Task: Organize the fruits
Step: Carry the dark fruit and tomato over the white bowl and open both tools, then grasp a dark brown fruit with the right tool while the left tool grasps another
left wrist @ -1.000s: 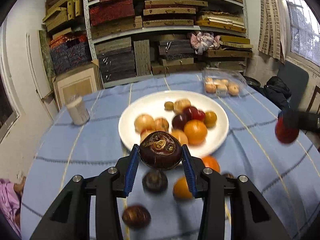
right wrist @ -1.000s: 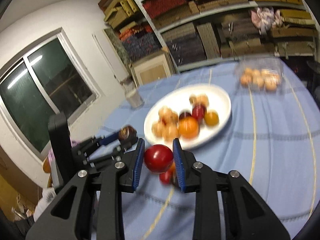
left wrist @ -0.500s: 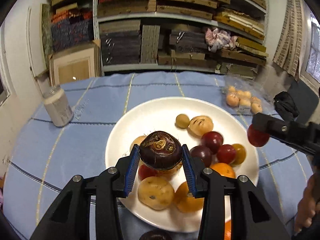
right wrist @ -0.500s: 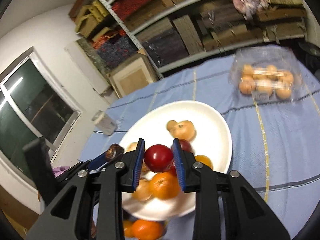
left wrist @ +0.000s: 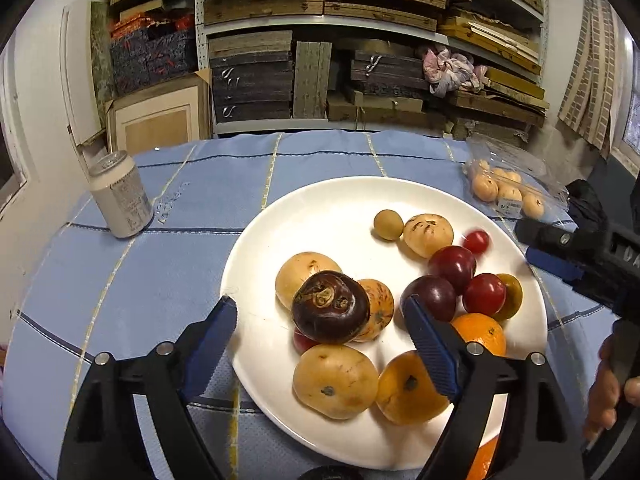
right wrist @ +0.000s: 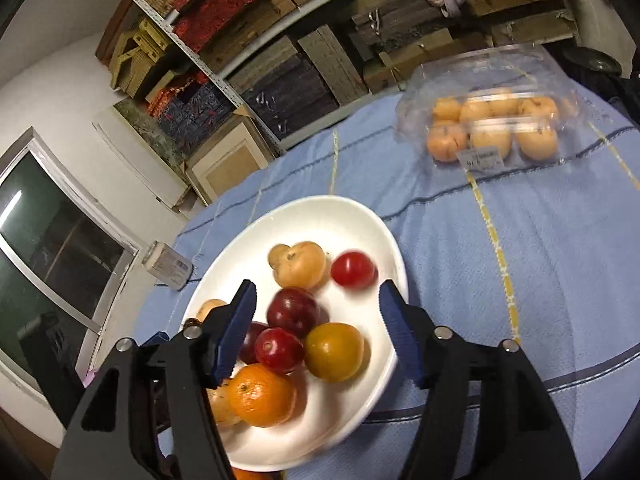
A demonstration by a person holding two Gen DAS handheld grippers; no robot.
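Left wrist: both the left gripper and right gripper now gape empty, fruits released onto plate.

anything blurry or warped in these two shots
Left wrist view: the small red fruit near the white plate rim is motion-smeared, the shelves bow from fisheye, and the corners are dark. Right wrist view: the same red fruit is smeared, the plate's near edge is soft, and the clear fruit box is slightly blurred.

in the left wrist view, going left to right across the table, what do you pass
can → dark brown fruit on the white plate → dark plum → red plum → clear box of loquats → right gripper
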